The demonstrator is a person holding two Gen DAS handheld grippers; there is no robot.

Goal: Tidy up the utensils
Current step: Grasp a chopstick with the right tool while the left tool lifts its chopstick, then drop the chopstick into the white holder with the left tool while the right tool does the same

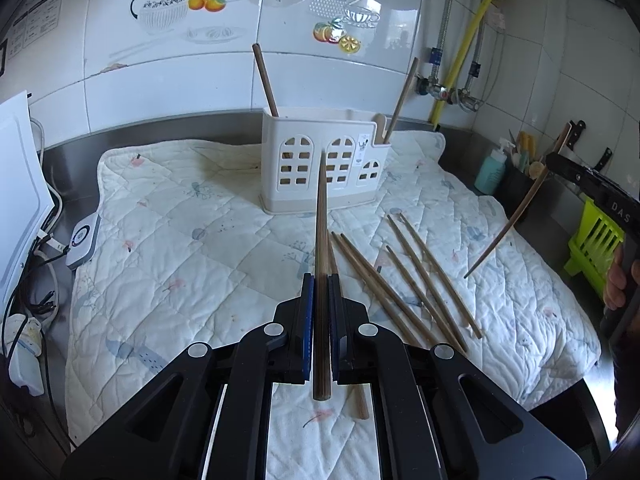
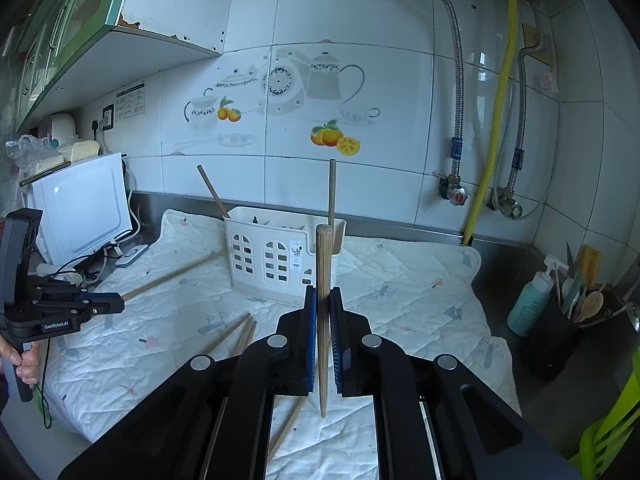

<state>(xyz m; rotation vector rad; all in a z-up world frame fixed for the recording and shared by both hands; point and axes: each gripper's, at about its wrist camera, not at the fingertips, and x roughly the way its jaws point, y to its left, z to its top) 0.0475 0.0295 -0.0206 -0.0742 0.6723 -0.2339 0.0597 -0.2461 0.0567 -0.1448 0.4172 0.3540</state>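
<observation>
Wooden chopstick [image 1: 321,240] clamped in left hand-held gripper [image 1: 321,296]; right [image 2: 322,308] likewise.

Readable markings you have in view: "GenRobot.AI", white lettering on the black body of your left gripper [image 2: 102,307]; "DAS", pale letters on the black body of your right gripper [image 1: 560,160]. Wall notices and holder sticker: illegible.

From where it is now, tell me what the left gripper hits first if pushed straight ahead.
Probably the white utensil holder: the chopstick held in the left gripper points at its windowed front. Depth is unclear, so its tip may pass above.
</observation>
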